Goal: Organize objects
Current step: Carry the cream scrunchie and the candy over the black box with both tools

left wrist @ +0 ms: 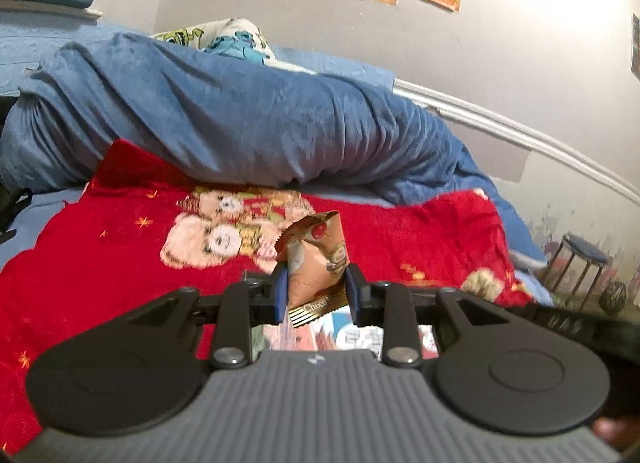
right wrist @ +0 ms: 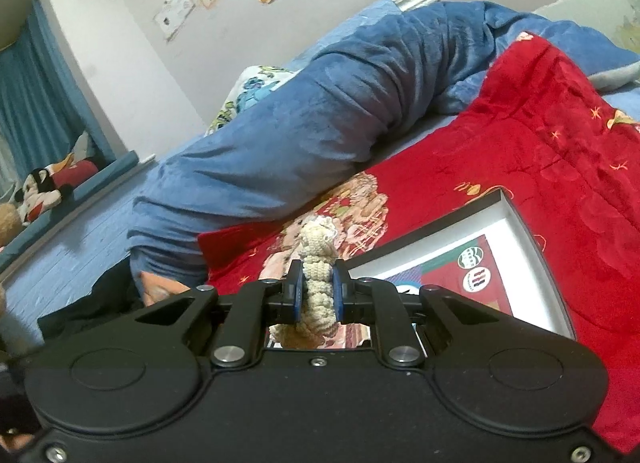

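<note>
Honestly the snack packet (left wrist: 316, 263) looks like the risky one: it's clamped in the jaws of the left gripper (left wrist: 316, 291) only by its lower half, held up above the red blanket (left wrist: 100, 263), so the slick foil could be squeezed out or dropped short of wherever it's meant to go. The cream crocheted piece (right wrist: 318, 287) is pinched tight in the right gripper (right wrist: 318, 291) and could be snagged on release. Only the right wrist view shows the open box (right wrist: 520, 231) lying on the bed; the stool (left wrist: 584, 263) is seen just from the left.
</note>
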A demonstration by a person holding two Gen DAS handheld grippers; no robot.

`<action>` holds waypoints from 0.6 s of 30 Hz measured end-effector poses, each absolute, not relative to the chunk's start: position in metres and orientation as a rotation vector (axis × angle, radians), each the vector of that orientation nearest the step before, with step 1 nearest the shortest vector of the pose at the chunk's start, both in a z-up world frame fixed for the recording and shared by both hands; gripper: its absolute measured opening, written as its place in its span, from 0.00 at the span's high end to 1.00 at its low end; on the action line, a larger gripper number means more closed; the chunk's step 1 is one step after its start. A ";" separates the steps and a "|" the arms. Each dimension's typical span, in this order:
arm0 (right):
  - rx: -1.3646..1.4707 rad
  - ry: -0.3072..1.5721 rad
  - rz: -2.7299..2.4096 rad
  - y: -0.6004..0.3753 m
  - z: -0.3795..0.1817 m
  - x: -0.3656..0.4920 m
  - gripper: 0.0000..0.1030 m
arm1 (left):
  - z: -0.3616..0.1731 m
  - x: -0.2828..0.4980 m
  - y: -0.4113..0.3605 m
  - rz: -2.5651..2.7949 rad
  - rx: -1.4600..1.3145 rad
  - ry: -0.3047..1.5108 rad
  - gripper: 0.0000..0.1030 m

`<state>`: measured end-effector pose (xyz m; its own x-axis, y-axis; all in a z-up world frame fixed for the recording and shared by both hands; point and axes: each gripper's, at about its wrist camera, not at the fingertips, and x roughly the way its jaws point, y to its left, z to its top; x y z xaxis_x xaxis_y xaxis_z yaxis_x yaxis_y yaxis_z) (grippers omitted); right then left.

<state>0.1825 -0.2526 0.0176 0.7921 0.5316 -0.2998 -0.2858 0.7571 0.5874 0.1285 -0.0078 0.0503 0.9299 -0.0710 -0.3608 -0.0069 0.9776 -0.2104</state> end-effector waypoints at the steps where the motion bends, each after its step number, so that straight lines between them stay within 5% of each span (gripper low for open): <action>1: 0.551 0.479 0.464 -0.251 0.016 0.188 0.86 | 0.052 0.133 -0.007 -0.034 -0.220 0.375 0.68; 18: 0.601 0.606 0.462 -0.213 -0.030 0.284 0.86 | 0.003 0.194 -0.001 -0.058 -0.210 0.438 0.67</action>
